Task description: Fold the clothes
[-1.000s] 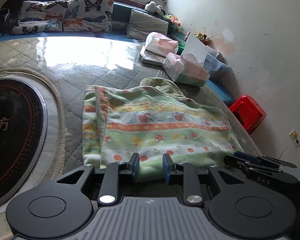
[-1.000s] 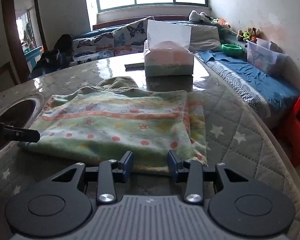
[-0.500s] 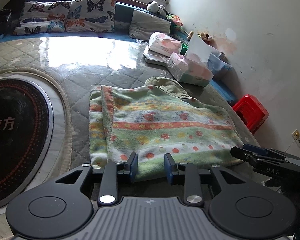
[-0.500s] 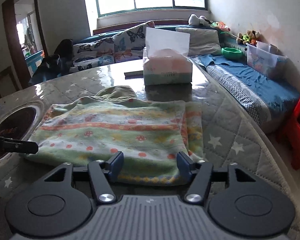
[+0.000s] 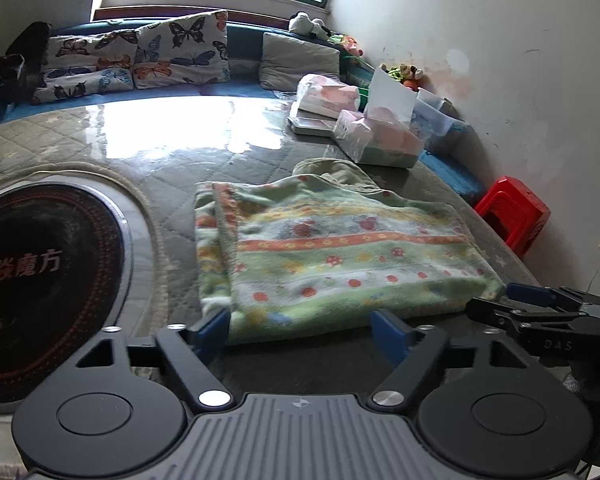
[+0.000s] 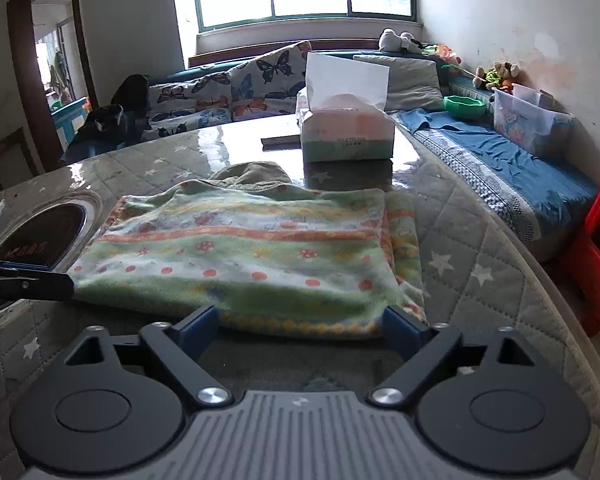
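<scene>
Quilted table [image 6: 480, 248] | tissue box [image 6: 348, 136] behind folded towel [image 6: 252, 256] | left tongs [image 5: 302, 330], right tongs [image 6: 304, 326] just spread, empty.

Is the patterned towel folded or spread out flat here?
Folded: the towel lies doubled on the table, layered edges showing along its side.
</scene>
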Demonstrator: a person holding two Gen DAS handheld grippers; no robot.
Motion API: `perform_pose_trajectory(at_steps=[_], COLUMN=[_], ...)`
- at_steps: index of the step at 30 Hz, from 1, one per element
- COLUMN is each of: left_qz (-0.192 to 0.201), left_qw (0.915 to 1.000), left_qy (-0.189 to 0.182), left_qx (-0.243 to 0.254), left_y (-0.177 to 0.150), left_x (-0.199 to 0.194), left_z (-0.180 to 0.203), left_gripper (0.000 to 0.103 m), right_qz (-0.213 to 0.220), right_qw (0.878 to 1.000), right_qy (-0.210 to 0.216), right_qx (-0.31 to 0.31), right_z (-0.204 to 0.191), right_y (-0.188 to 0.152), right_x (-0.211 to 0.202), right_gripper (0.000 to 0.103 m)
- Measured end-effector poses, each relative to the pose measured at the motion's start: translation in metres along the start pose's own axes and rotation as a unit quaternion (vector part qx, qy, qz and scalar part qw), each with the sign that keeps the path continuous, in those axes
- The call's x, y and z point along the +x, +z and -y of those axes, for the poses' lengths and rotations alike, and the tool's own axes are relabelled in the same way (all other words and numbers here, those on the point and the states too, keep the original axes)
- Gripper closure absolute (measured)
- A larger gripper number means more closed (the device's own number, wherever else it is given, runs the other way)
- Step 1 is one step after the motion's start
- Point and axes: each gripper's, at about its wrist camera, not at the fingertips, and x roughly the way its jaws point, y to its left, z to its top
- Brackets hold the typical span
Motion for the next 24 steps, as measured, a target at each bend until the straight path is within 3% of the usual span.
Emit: perform_pose_trajectory(at_steps=[10, 24], left_qz=[0.015, 0.021], left_qw=[0.9996, 0.9996], left_qy=[0.012, 0.001], left_qx=[0.020, 0.017], left_y=[-0.013, -0.021], left_x=[-0.016, -0.027], left_z=[0.002, -0.001], left_gripper=[0.000, 0.000], right_qz=[0.009, 0.041], right_qw=[1.000, 0.998], right_qy=[-0.005, -0.031], right_qx=[0.015, 0.039], right_z=[-0.008, -0.010], right_y=[-0.011, -0.022], right_x=[-0.008, -0.022], right_gripper=[0.000, 0.000])
